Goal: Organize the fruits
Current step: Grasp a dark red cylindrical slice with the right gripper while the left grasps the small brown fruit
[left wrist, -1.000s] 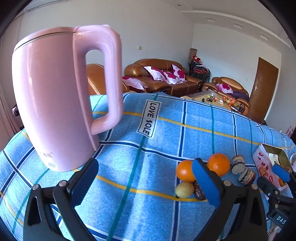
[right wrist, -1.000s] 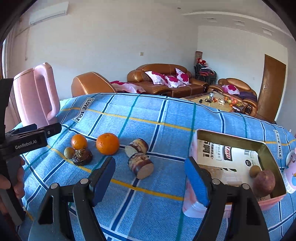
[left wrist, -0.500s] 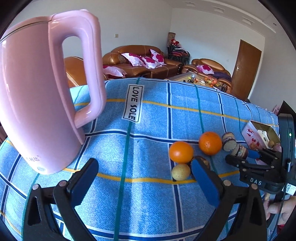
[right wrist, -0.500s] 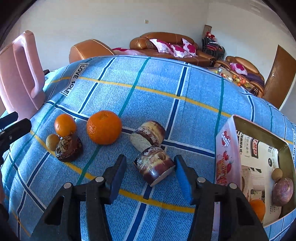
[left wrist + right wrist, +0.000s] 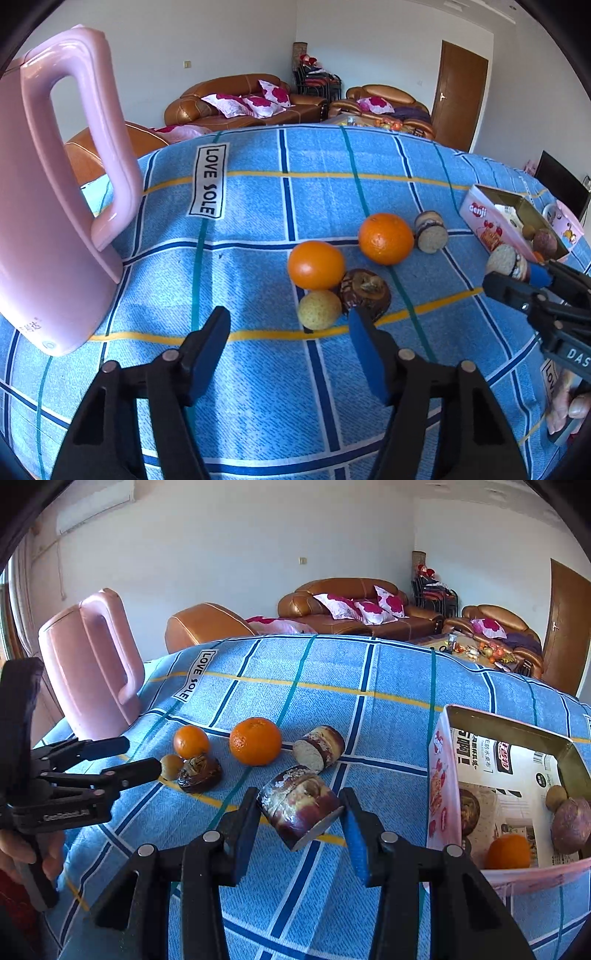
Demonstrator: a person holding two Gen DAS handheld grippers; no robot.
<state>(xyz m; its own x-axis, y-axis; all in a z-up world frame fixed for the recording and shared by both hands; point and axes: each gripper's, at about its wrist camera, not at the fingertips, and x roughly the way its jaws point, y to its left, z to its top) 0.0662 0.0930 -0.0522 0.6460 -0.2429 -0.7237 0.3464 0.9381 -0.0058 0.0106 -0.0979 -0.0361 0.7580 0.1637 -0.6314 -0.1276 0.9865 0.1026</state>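
Note:
My right gripper is shut on a cut purple fruit half and holds it just above the blue cloth; it also shows in the left wrist view. A second cut half lies behind it. Two oranges, a small yellow fruit and a dark brown fruit sit in a cluster. My left gripper is open and empty, just in front of the yellow fruit. The open box at the right holds an orange, a purple fruit and a small brown one.
A tall pink kettle stands at the left of the table. The table is covered by a blue checked cloth. Sofas and a door lie beyond the far edge.
My right gripper has closed on the near cut fruit half and lifted it slightly. My left gripper has swung right and come closer to the fruit cluster.

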